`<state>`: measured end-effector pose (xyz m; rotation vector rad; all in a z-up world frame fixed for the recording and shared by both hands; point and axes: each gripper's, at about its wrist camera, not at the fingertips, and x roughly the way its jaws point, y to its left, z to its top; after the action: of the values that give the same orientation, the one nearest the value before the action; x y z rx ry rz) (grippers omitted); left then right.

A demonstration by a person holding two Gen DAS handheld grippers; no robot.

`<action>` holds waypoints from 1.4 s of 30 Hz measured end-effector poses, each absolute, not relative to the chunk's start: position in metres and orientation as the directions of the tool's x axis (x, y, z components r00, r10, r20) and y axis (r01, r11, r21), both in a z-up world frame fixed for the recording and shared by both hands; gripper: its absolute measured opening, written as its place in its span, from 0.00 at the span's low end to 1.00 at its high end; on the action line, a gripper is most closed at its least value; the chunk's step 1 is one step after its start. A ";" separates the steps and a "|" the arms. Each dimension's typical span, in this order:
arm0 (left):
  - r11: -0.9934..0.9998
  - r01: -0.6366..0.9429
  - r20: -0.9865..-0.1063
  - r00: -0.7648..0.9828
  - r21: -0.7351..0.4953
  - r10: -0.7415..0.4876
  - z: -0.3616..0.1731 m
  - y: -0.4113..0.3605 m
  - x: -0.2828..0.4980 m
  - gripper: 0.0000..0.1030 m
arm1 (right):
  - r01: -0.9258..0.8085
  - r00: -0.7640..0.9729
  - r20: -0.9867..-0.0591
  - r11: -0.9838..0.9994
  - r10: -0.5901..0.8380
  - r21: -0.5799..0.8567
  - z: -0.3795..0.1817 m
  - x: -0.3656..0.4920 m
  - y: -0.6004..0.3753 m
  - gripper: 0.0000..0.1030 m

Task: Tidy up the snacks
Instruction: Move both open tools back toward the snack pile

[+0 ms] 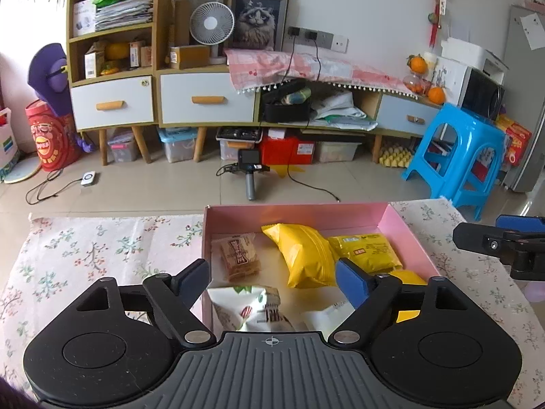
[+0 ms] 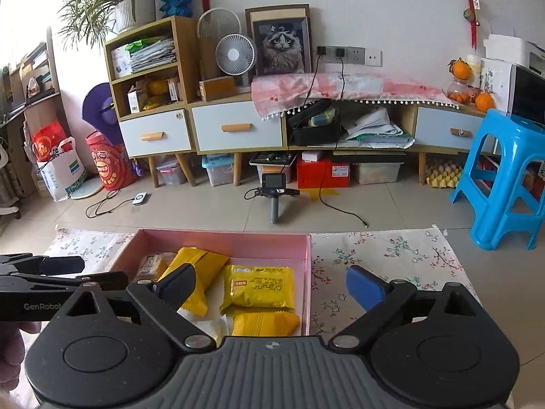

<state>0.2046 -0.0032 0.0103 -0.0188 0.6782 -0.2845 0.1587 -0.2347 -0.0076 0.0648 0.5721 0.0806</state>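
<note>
left hand-held gripper (image 1: 272, 277) open, empty | right hand-held gripper (image 2: 272, 288) open, empty | packets (image 1: 305, 255) mid-frame in box (image 1: 408, 235): light, crinkly, slippery, crushable; pinch sealed edge

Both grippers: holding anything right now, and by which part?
Nothing held. Left gripper and right gripper are open with no packet between the pads, above the snack packets in the pink cardboard box.

The room is bright with soft daylight. The light comes from the left, where the far corner glows white and washes out. Shadows are pale and soft. Both pictures bend at the sides, so the long cabinet (image 1: 238, 102) looks curved. The corners go dark. The middle is sharp, and the edges are a bit blurry.
</note>
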 end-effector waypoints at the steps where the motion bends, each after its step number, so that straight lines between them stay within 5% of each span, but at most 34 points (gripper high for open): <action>1: 0.961 0.252 -0.615 0.742 -0.111 -0.266 0.012 -0.002 0.201 0.83 | -0.058 0.838 -0.538 0.995 0.094 0.084 -0.006 0.155 -0.235 0.84; 42: 0.930 0.333 -0.648 0.676 -0.156 -0.351 -0.017 0.042 0.073 0.99 | -0.114 0.822 -0.556 0.992 0.123 0.050 -0.036 0.048 -0.224 0.91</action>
<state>0.0726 0.0422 -0.0173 -0.0261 0.7334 -0.3849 0.0484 -0.2244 -0.0359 0.0142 0.5930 0.1260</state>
